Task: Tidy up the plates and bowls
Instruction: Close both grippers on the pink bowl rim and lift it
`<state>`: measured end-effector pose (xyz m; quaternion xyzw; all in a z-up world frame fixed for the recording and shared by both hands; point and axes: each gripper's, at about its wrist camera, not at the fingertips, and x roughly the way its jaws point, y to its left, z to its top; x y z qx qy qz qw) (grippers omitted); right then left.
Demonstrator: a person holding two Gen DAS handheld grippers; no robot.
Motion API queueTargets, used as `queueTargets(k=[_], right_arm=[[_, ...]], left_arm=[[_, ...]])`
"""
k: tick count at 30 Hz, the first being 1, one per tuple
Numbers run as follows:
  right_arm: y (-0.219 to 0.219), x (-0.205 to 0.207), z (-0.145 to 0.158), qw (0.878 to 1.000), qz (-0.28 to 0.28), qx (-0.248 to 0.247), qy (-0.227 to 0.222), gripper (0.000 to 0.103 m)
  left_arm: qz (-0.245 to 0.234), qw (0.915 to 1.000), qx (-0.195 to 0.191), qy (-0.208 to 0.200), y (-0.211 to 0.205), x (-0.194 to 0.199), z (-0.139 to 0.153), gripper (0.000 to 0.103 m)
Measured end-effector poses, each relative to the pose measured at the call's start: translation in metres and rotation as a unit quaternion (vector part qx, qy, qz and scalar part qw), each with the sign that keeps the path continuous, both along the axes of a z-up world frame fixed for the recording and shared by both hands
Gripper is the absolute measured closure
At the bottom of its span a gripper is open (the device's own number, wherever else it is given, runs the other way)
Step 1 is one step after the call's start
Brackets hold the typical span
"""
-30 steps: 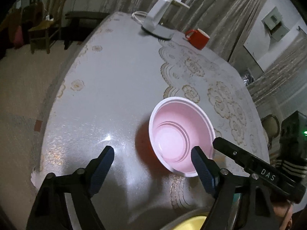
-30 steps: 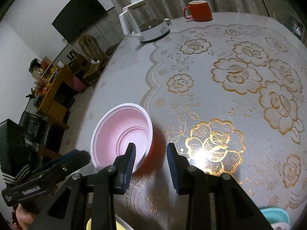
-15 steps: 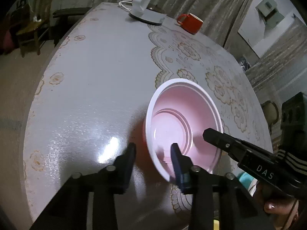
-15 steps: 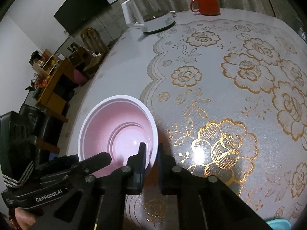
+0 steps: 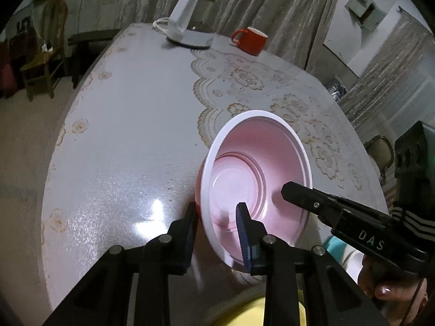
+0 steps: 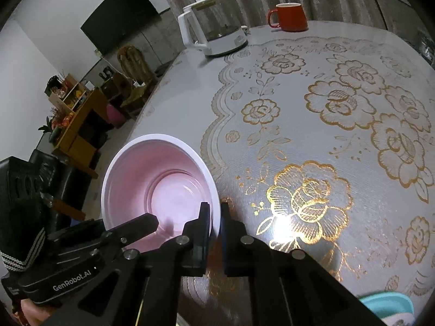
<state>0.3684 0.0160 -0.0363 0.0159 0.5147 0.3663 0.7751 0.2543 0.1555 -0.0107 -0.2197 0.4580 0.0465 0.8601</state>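
We've got both grippers pinching the pink bowl [image 5: 258, 179] now, so lift together and level, or the thin rim will twist. The left gripper [image 5: 217, 217] has just closed on the near rim, one finger outside, one inside. The right gripper [image 6: 214, 217] has just clamped the opposite rim the same way. Beyond the jaws sit the kettle [image 6: 212, 32] and the red mug [image 6: 291, 17].

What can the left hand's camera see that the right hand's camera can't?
Only the left wrist view shows a yellow dish at its bottom edge and a wooden chair. Only the right wrist view shows a black TV and a teal dish. Both show the pink bowl, pinched by both grippers, the white kettle and the red mug.
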Motion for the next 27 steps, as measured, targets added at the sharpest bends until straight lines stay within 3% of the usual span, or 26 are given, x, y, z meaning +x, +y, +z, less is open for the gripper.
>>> queueTargets(k=[16,27], right_arm=[[-0.043,-0.043,0.042,0.999,-0.006,0.030,-0.033,0.097],[-0.071,-0.080,0.051,0.998,-0.012,0.044,-0.040,0.097]], left_arm=[[-0.029,0.9991,0.009,-0.030,-0.043,-0.045,0.031,0.074],[-0.043,0.9978,0.012,-0.050,-0.064,-0.084,0.043,0.074]])
